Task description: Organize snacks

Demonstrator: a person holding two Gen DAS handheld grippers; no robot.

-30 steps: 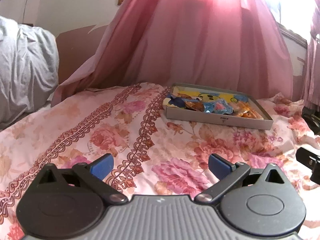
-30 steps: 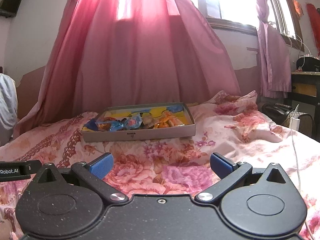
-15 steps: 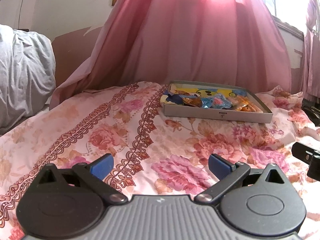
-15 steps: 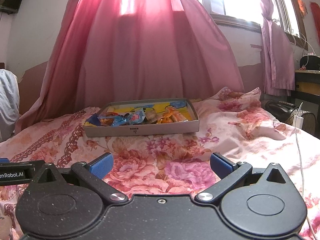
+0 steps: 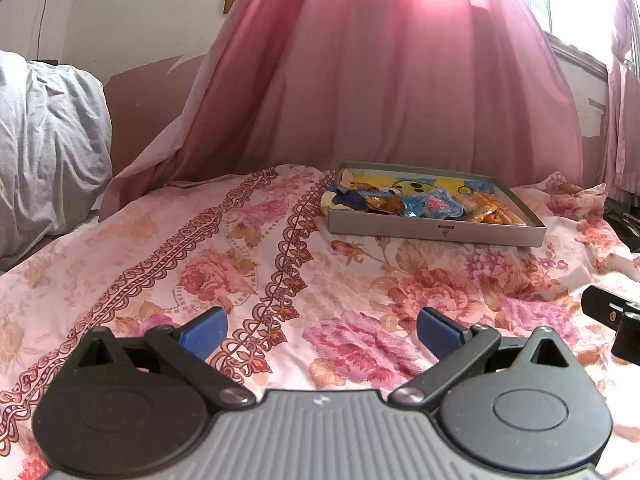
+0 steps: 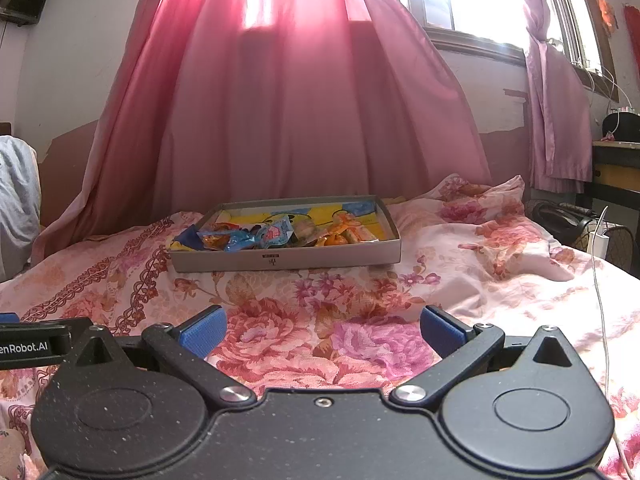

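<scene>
A shallow grey box (image 5: 436, 233) (image 6: 288, 259) sits on the floral bedspread, far ahead of both grippers. Inside it lie several snack packets (image 5: 424, 205) (image 6: 280, 234) in blue, orange and yellow wrappers. My left gripper (image 5: 322, 330) is open low over the bed, with nothing between its blue pads (image 5: 202, 334). My right gripper (image 6: 322, 330) is open too, empty, facing the box's front wall. Part of the right gripper's body shows at the right edge of the left wrist view.
Pink curtains (image 6: 304, 100) hang behind the box under a bright window. A grey pillow (image 5: 44, 148) lies at the left. A white cable (image 6: 600, 280) and a dark bag (image 6: 560, 220) sit at the bed's right side, beside a desk (image 6: 616, 168).
Both grippers have sunk lower and tilted up a little, so the box appears flatter and lower in view. Both stay open and empty.
</scene>
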